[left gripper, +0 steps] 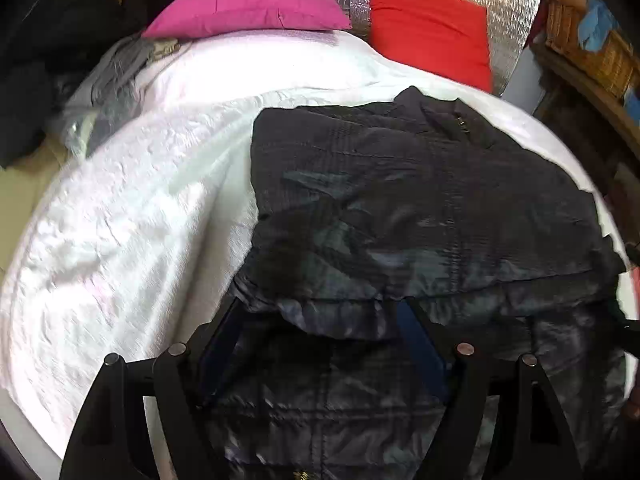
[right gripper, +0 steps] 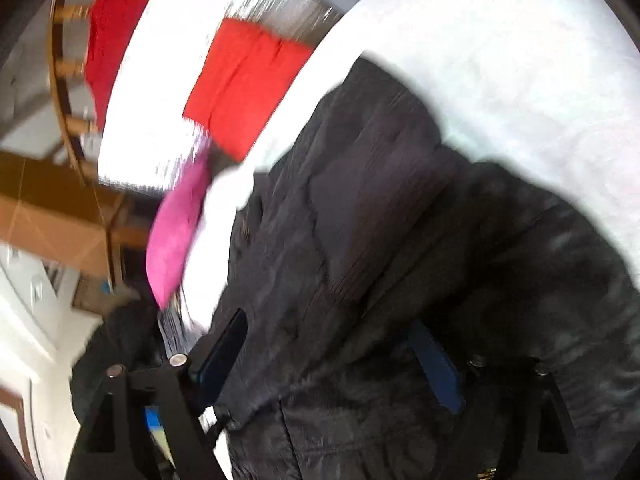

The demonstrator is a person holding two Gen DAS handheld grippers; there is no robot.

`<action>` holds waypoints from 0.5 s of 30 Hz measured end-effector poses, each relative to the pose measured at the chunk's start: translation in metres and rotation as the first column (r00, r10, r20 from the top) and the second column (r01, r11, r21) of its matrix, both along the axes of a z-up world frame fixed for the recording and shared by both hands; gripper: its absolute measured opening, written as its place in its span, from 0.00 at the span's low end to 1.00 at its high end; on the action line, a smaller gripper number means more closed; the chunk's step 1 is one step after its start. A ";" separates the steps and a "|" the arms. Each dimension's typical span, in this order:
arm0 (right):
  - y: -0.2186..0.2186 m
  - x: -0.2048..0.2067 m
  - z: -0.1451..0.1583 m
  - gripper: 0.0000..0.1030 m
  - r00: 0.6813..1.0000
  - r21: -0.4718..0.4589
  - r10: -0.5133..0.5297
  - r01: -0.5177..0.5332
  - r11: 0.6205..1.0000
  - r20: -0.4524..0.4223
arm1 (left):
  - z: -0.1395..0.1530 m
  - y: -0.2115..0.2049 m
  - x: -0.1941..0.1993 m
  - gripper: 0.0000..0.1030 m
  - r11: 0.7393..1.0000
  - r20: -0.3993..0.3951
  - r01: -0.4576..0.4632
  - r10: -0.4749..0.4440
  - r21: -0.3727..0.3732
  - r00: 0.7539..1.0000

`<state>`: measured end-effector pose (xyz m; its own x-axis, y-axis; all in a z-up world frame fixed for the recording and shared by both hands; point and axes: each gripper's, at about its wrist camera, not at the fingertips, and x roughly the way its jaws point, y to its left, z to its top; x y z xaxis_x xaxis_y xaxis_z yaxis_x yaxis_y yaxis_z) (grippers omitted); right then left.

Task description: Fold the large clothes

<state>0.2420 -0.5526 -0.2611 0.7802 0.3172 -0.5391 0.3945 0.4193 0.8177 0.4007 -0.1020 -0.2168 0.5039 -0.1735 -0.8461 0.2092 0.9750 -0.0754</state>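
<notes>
A dark quilted jacket (left gripper: 400, 208) lies spread on the white bedcover (left gripper: 132, 220), its collar toward the pillows. My left gripper (left gripper: 320, 324) hovers over the jacket's near part with its jaws wide apart; the blue pads (left gripper: 420, 336) press on nothing. In the blurred, tilted right wrist view the same jacket (right gripper: 380, 208) fills the middle. There my right gripper (right gripper: 332, 348) stands open above a bunched fold of the fabric, which sits between the fingers (right gripper: 224, 344) without being pinched.
A pink pillow (left gripper: 244, 10) and a red pillow (left gripper: 432, 36) lean on a silver foil panel (left gripper: 508, 4) at the bed's head. Grey and dark clothes (left gripper: 104, 80) are heaped at the far left edge. Wicker shelving (left gripper: 592, 52) stands to the right.
</notes>
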 end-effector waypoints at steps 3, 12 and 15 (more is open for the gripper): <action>-0.013 0.000 -0.006 0.83 1.000 0.045 -0.017 0.016 0.999 0.005 | -0.009 -0.006 0.003 0.77 0.996 -0.002 -0.008 0.008 0.088 1.000; -0.011 0.001 0.000 0.28 0.996 -0.122 -0.079 0.076 0.990 -0.026 | -0.006 0.013 0.010 0.77 0.990 0.023 -0.089 0.088 0.105 0.996; 0.002 0.010 0.015 0.27 0.997 -0.305 -0.070 0.056 0.951 -0.036 | -0.008 0.025 0.015 0.77 0.989 0.004 -0.113 0.113 0.091 0.994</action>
<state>0.2519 -0.5502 -0.2459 0.7658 0.0843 -0.6375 0.4617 0.6180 0.6363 0.4153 -0.0770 -0.2250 0.5148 -0.0378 -0.8565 0.0971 0.9952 0.0145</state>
